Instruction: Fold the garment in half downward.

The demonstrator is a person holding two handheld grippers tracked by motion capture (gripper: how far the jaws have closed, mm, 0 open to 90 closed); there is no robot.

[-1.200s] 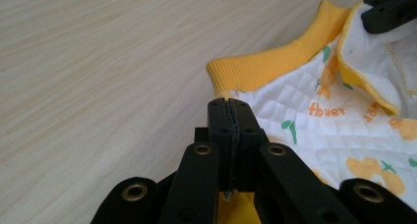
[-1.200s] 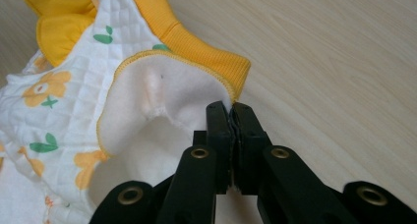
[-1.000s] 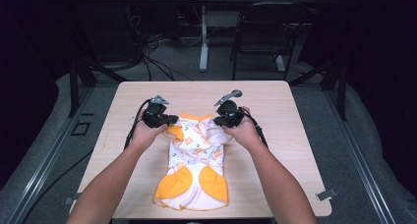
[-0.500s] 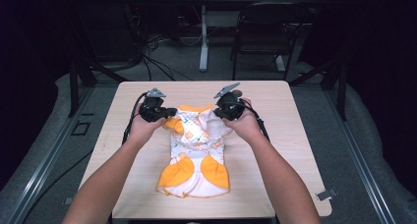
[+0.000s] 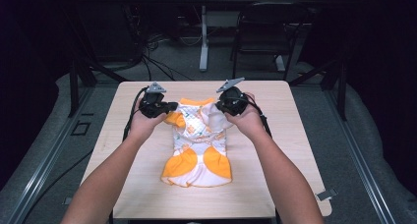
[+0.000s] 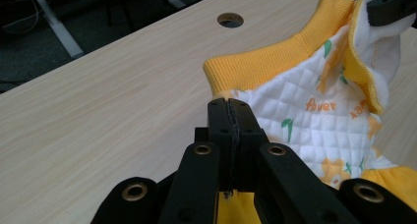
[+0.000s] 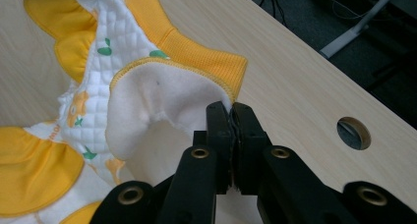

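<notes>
A small white quilted garment (image 5: 199, 140) with orange trim and orange ruffles lies on the wooden table (image 5: 275, 150). My left gripper (image 5: 169, 107) is shut on its left upper corner; in the left gripper view the jaws (image 6: 230, 111) pinch the fabric beside the orange ribbed band (image 6: 265, 69). My right gripper (image 5: 220, 106) is shut on the right upper corner, where the white fleecy inside (image 7: 157, 121) is folded outward. The right gripper's jaws (image 7: 231, 116) clamp that flap next to the orange ribbed band (image 7: 201, 49).
Round cable holes (image 6: 230, 20) (image 7: 354, 131) are cut in the tabletop near the far edge. Beyond the table stand a chair (image 5: 265, 32), a desk leg (image 5: 203, 37) and floor cables. Dark frame rails run along both sides.
Both grippers have drawn the garment's top away from the person, toward the far edge. The garment has slid along with them and its right upper flap has turned white side out.
</notes>
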